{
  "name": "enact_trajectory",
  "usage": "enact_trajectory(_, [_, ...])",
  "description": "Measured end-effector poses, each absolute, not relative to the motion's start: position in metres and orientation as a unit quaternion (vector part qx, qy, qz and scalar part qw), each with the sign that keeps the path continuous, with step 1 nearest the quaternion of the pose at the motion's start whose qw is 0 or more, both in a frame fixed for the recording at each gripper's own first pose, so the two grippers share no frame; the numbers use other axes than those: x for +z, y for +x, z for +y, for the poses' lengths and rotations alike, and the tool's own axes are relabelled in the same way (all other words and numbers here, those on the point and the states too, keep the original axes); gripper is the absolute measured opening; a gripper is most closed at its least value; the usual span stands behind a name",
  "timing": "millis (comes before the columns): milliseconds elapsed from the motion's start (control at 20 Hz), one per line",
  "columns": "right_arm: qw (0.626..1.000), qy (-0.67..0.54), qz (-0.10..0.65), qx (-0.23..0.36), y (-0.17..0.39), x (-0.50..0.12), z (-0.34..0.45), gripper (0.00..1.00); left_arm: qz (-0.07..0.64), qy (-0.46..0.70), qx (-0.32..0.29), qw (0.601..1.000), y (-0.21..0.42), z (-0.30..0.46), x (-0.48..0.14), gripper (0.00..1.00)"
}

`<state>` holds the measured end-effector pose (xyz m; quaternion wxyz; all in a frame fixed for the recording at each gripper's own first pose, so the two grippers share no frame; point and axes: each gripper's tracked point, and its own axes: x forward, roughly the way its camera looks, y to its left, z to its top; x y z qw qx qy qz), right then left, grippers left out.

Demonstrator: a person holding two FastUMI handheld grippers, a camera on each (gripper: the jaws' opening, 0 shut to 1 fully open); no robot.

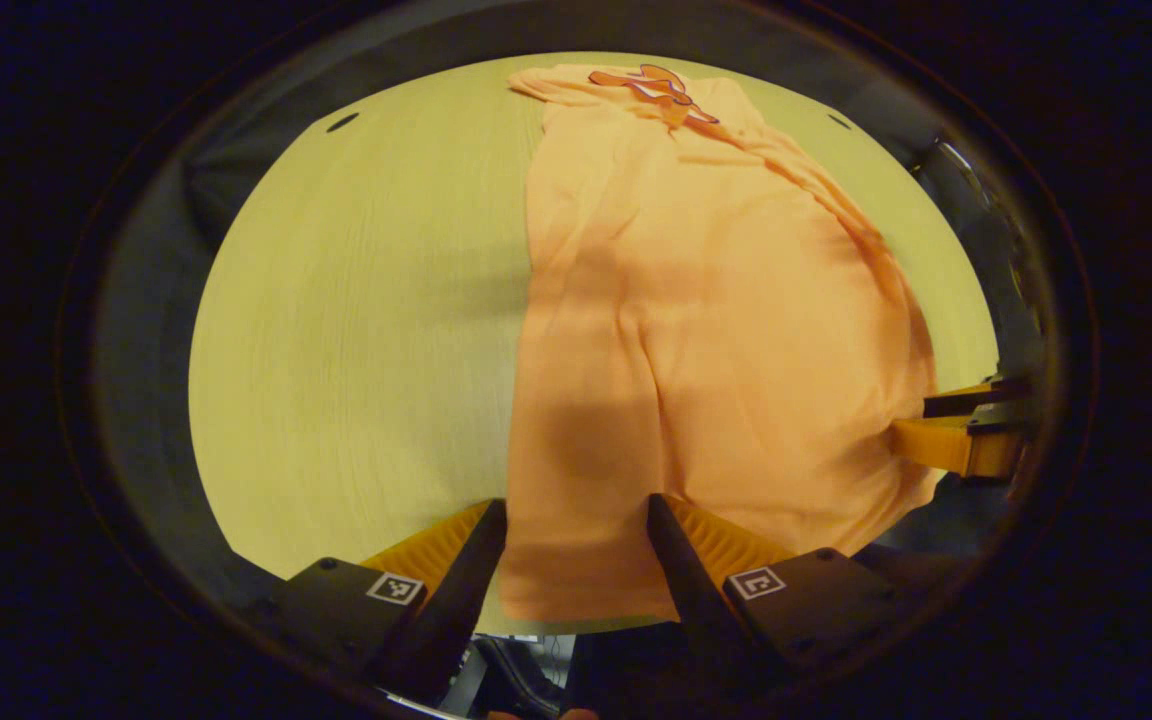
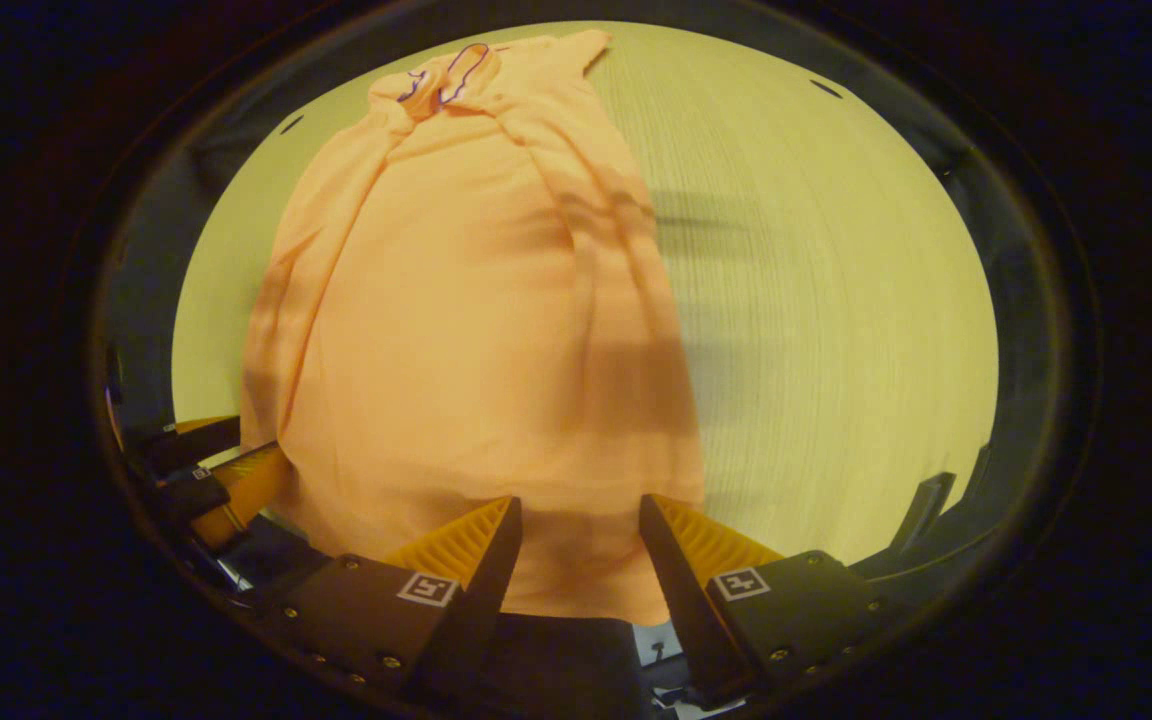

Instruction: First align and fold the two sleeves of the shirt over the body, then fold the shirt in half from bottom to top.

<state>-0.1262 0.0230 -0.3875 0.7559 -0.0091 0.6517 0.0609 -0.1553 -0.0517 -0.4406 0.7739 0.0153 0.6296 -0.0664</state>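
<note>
My left gripper (image 1: 576, 515) stood wide over the near hem of the soft orange cloth shirt (image 1: 696, 330), which lay lengthwise (collar far) on the pale wooden table (image 1: 356, 330); my right gripper (image 2: 576, 510) gaped likewise, its 2 fingers apart.

A thin, matt orange cloth shirt (image 1: 716, 330) lies softly wrinkled across a pale wood-grain table (image 1: 356, 330), its fine parallel lines showing on the bare surface beside the shirt. At the shirt's far end, the collar (image 1: 656, 90) carries darker stitched trim. At the shirt's near hem, the left gripper (image 1: 576, 520) and the right gripper (image 2: 576, 515) show ribbed, matt plastic finger faces on smooth, dull housings with small screws.
</note>
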Motion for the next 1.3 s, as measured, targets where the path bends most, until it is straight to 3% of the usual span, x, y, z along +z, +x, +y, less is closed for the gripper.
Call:
enact_trajectory(50, [0.753, -0.018, 0.655, 0.054, -0.126, -0.389, 0.022, 0.71, 0.638, 0.016, -0.064, 0.767, -0.155, -0.052, -0.441, 0.95])
enact_trajectory(200, [0.743, -0.036, 0.667, 0.044, -0.127, -0.39, 0.021, 0.82, 0.661, 0.014, -0.058, 0.748, -0.152, -0.053, -0.443, 0.94])
enact_trajectory(550, [0.747, -0.03, 0.663, 0.038, -0.126, -0.391, 0.022, 0.84, 0.675, 0.013, -0.059, 0.735, -0.151, -0.054, -0.442, 0.96])
enact_trajectory(650, [0.747, -0.033, 0.663, 0.041, -0.125, -0.391, 0.022, 0.83, 0.678, 0.015, -0.064, 0.732, -0.15, -0.058, -0.443, 0.89])
enact_trajectory(700, [0.749, -0.029, 0.661, 0.035, -0.123, -0.391, 0.022, 0.78, 0.675, 0.011, -0.065, 0.735, -0.147, -0.063, -0.442, 0.75])
enact_trajectory(750, [0.75, -0.028, 0.66, 0.033, -0.121, -0.391, 0.023, 0.59, 0.677, 0.011, -0.067, 0.733, -0.148, -0.066, -0.441, 0.55])
enact_trajectory(800, [0.75, -0.027, 0.66, 0.031, -0.119, -0.39, 0.023, 0.5, 0.678, 0.013, -0.072, 0.732, -0.147, -0.068, -0.441, 0.42])
enact_trajectory(850, [0.753, -0.027, 0.657, 0.029, -0.118, -0.39, 0.023, 0.33, 0.675, 0.009, -0.077, 0.734, -0.146, -0.071, -0.44, 0.37])
enact_trajectory(900, [0.755, -0.027, 0.654, 0.027, -0.117, -0.389, 0.023, 0.24, 0.675, 0.007, -0.077, 0.734, -0.146, -0.071, -0.44, 0.22])
enact_trajectory(950, [0.754, -0.029, 0.656, 0.03, -0.118, -0.391, 0.024, 0.1, 0.675, 0.007, -0.083, 0.733, -0.146, -0.071, -0.44, 0.16])
enact_trajectory(1000, [0.753, -0.031, 0.657, 0.034, -0.117, -0.39, 0.023, 0.1, 0.672, -0.002, -0.079, 0.736, -0.146, -0.071, -0.44, 0.19])
enact_trajectory(1100, [0.759, -0.023, 0.65, 0.03, -0.118, -0.384, 0.023, 0.1, 0.668, -0.014, -0.077, 0.74, -0.143, -0.069, -0.438, 0.08])
enact_trajectory(1150, [0.755, -0.022, 0.654, 0.032, -0.118, -0.388, 0.024, 0.0, 0.668, -0.018, -0.075, 0.74, -0.144, -0.069, -0.438, 0.06])
enact_trajectory(1300, [0.757, -0.018, 0.652, 0.033, -0.117, -0.39, 0.024, 0.0, 0.66, -0.018, -0.072, 0.747, -0.145, -0.069, -0.437, 0.09])
